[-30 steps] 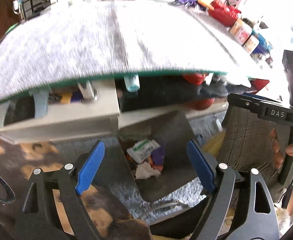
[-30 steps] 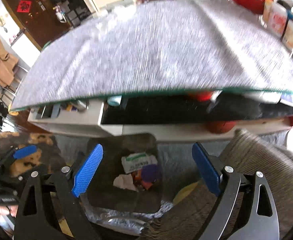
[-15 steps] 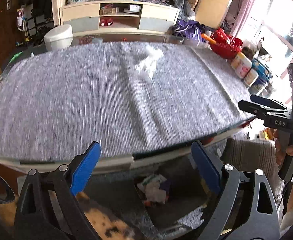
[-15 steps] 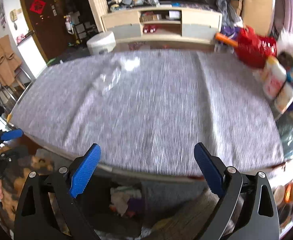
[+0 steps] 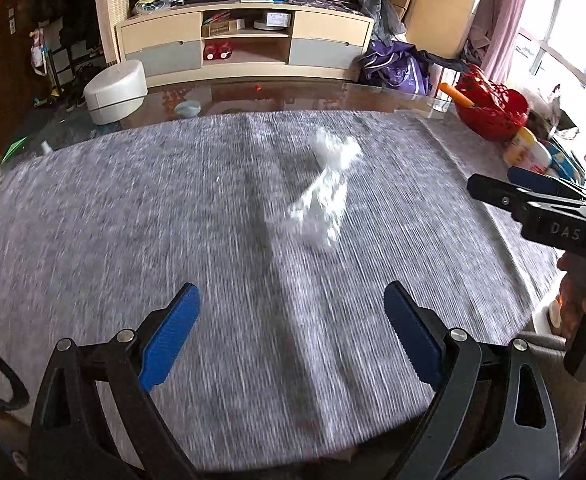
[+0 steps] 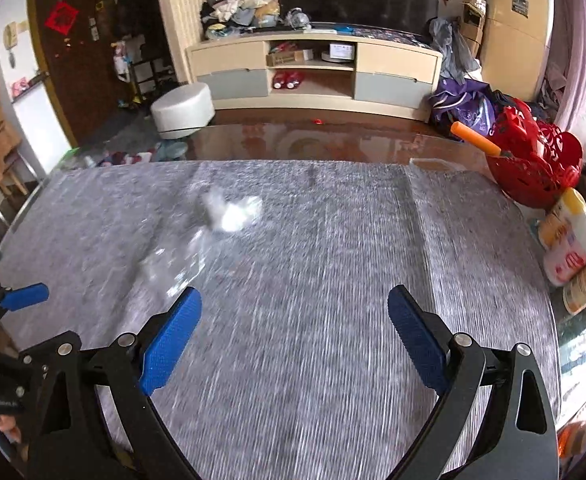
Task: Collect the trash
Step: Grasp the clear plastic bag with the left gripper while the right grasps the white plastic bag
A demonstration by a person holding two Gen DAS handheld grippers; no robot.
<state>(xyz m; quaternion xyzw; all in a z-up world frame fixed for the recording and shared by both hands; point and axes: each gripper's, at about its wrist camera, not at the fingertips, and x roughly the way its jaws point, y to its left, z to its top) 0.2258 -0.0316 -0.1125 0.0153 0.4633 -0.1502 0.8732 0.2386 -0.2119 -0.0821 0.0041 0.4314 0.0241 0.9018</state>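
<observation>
A grey mat with a fine ribbed, felt-like weave covers most of a glossy brown table. On the mat lies a piece of white trash, crumpled and irregular, with a shiny, thin look like plastic film or tissue; motion blur hides which it is. In the left wrist view it sits a little beyond the middle of the mat, ahead of the left gripper and slightly to its right. Its long axis runs from near-left to far-right, the wider crumpled end away from the camera. In the right wrist view the same trash is to the left of centre, and a fainter, glassy smear stretches from it toward the near left.

The left gripper is spread wide with nothing between its blue ribbed pads. The right gripper is likewise spread and empty, its black frame angular and its pads finely textured. Both hang above the near part of the mat.

At the right edge of the table stand a red openwork basket and rounded plastic bottles.
</observation>
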